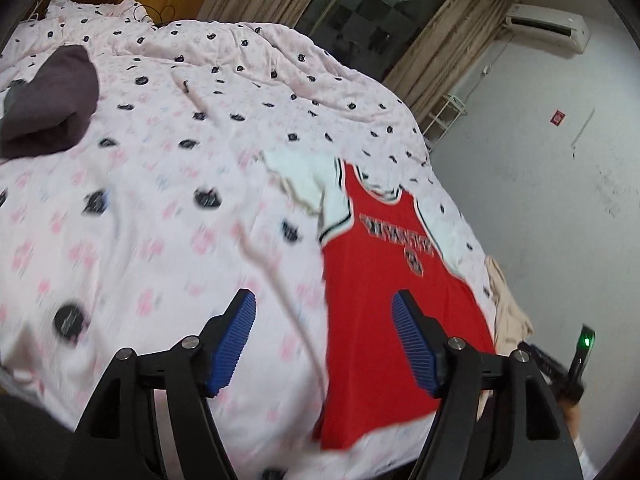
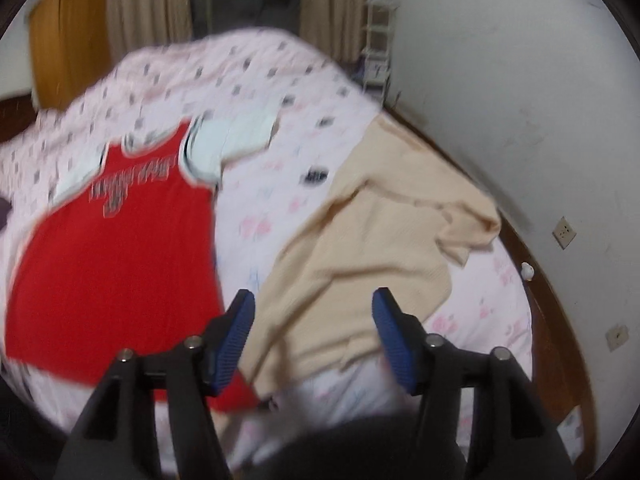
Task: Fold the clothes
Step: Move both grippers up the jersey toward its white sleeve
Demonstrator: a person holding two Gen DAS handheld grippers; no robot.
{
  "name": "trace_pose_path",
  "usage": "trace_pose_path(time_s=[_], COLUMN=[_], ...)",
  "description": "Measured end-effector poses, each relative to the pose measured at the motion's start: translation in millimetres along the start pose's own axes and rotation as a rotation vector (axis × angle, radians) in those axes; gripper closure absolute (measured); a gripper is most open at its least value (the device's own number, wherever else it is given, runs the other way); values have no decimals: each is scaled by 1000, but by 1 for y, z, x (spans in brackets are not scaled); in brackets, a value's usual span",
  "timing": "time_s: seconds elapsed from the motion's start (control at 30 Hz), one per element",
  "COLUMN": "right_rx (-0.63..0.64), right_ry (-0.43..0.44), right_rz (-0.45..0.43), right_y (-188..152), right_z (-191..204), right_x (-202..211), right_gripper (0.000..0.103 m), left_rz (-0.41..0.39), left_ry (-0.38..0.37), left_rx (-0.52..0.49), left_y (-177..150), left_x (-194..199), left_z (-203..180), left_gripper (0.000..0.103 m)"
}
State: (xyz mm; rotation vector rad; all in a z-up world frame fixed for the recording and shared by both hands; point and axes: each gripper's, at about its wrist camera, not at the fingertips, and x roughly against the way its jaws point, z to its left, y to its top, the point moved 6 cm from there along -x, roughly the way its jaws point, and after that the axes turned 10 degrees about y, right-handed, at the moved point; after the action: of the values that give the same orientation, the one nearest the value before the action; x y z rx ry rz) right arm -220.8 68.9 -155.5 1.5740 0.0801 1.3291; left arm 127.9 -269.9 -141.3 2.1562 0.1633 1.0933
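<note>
Red jersey (image 1: 384, 280) with white sleeves and dark lettering on the chest, spread flat on the pink patterned bedcover (image 1: 160, 208), collar toward the far end of the bed, hem toward the near edge. Taken here as the landmark.

Left gripper (image 1: 324, 304) above the near part of the jersey, over its left edge, jaws wide apart, nothing between the blue pads (image 1: 236, 344). No contact with the cloth visible; one pad over the bedcover just beside the jersey, the other over the red fabric.

Right gripper (image 2: 313, 300) at the right side of the jersey, near its lower right corner, jaws also wide apart and empty. Left pad above the jersey edge, right pad over the beige garment (image 2: 360, 240).

Beige garment lying crumpled on the bedcover just right of the jersey; near the hem seemingly touching or overlapping it slightly, cannot tell exactly because of blur.

Dark purple-grey garment (image 1: 48, 104) well apart from the jersey, far to its left, toward the far end of the bed.

Curtains (image 1: 448, 40) and dark window (image 1: 372, 12) beyond the jersey collar, behind the bed. White wall (image 2: 520, 100) to the right of the jersey, past the beige garment and the brown wooden bed frame (image 2: 552, 304).
</note>
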Motion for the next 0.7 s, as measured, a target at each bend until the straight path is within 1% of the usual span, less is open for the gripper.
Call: trace_pose_path(time_s=[0.03,0.1,0.17,0.23,0.3,0.37,0.5,0.7], right_rx=[-15,-33,-50,-67,-82,-90,-113,-118], right_ry=[22,76,125,171,204,224,280,332], right_rz=[-22,-46,-64,-83,-114,-129,-98,-82], right_y=[4,11,16,21,25,28,25,22], right_z=[0,2,6,10,11,12,14,16], right_x=[-1,-9,-19,-28,-35,-41,-53,-57], right_gripper=[38,29,23,21,11,9,9,9], left_rz=[1,11,20,25,36,48,71,64], left_ry=[-1,5,9,14,22,40,57,43], left_rx=[4,12,16,21,32,43,51,-10], left_y=[7,20,28,35,40,43,45,50], left_x=[-6,-20,-31,-43,-56,-68,-94,-127], left_z=[-3,-8,-10,-10,-8,-3,-1,-21], left_gripper=[36,35,35,34,34,34,34,34])
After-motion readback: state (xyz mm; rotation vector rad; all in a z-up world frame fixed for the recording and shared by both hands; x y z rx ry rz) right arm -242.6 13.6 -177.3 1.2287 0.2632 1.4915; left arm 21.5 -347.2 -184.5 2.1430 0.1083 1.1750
